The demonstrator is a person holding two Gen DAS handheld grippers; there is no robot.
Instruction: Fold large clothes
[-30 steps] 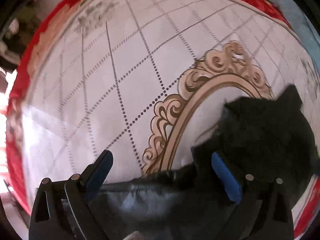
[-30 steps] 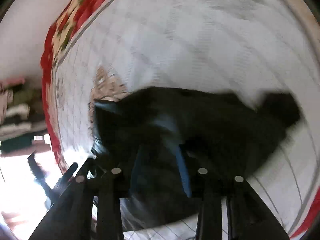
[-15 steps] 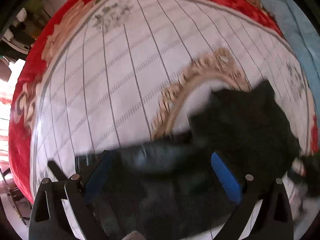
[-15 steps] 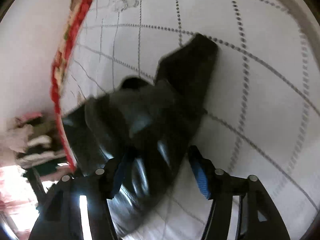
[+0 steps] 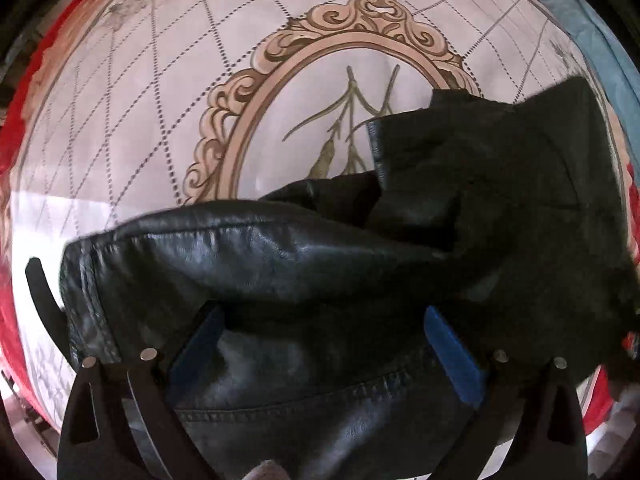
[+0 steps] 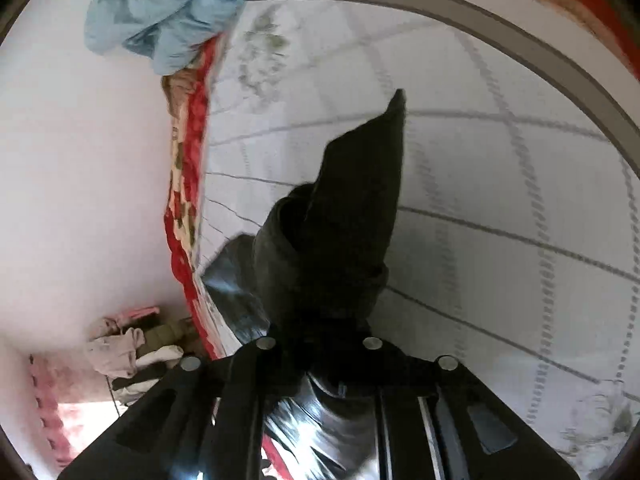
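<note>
Left gripper (image 5: 320,332): jaws spread wide, blue pads (image 5: 452,356) apart, black leather garment (image 5: 280,256) bunched between and ahead of them, not pinched. Right gripper (image 6: 316,340): jaws closing, pinching garment fold; rest trails ahead over white bedspread (image 6: 500,184). Blue cloth (image 6: 168,12) far ahead-left.

Black leather jacket (image 5: 320,264) fills lower frame, draped btwn wide-apart blue pads (image 5: 452,356) of left gripper (image 5: 320,344); bedsheet (image 5: 160,120) w/ ornate oval frame print (image 5: 360,28) upper frame.
</note>
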